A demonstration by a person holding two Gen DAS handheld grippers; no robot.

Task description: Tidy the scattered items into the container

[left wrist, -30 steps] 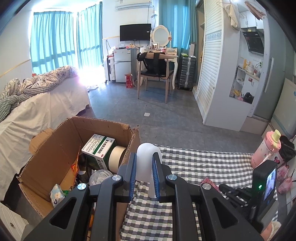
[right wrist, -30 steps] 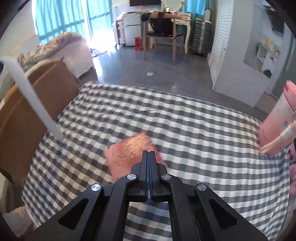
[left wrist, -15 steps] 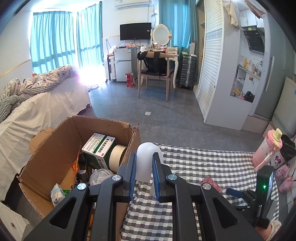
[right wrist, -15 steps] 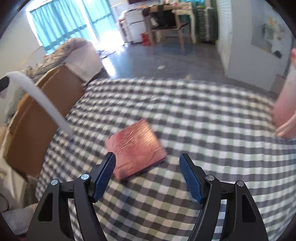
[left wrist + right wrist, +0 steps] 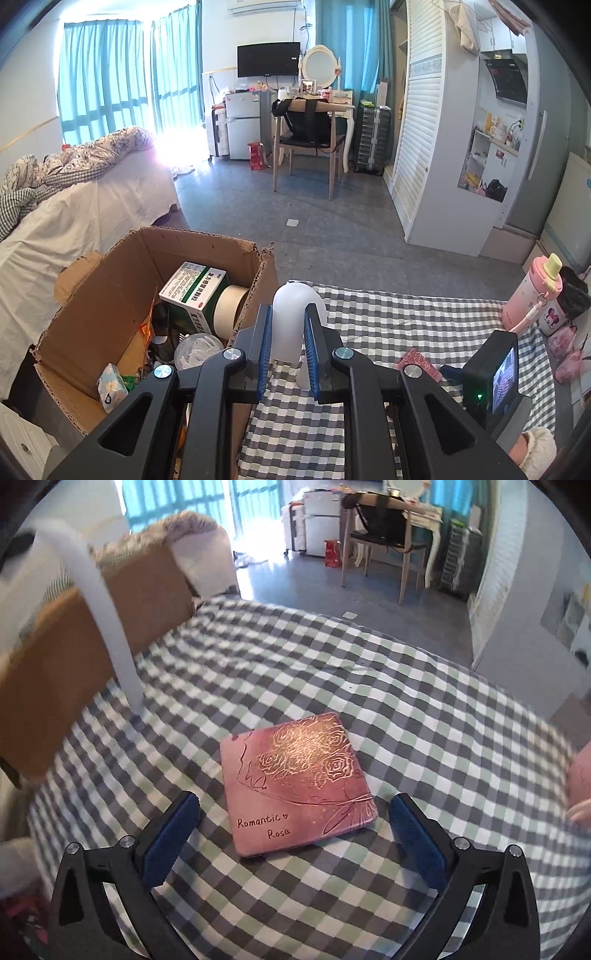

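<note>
My left gripper (image 5: 288, 338) is shut on a white curved plastic piece (image 5: 290, 321), held above the checkered tablecloth beside the cardboard box (image 5: 110, 295). The white piece also shows in the right wrist view (image 5: 107, 616), in front of the box (image 5: 66, 646). My right gripper (image 5: 293, 834) is open wide, low over the cloth, its pads on either side of a flat pink case (image 5: 295, 779) marked "Romantic Rose". The case also shows in the left wrist view (image 5: 417, 363).
The box holds a green-and-white carton (image 5: 194, 291), a tape roll (image 5: 231, 304), a tissue pack (image 5: 110, 386) and other items. A pink bottle (image 5: 532, 299) and pink pouches (image 5: 565, 347) stand at the table's right. A bed (image 5: 74, 206) lies left of the box.
My right gripper has opened from shut and moved forward and down, so the pink case now lies between its pads. My left gripper has hardly moved with the white piece.
</note>
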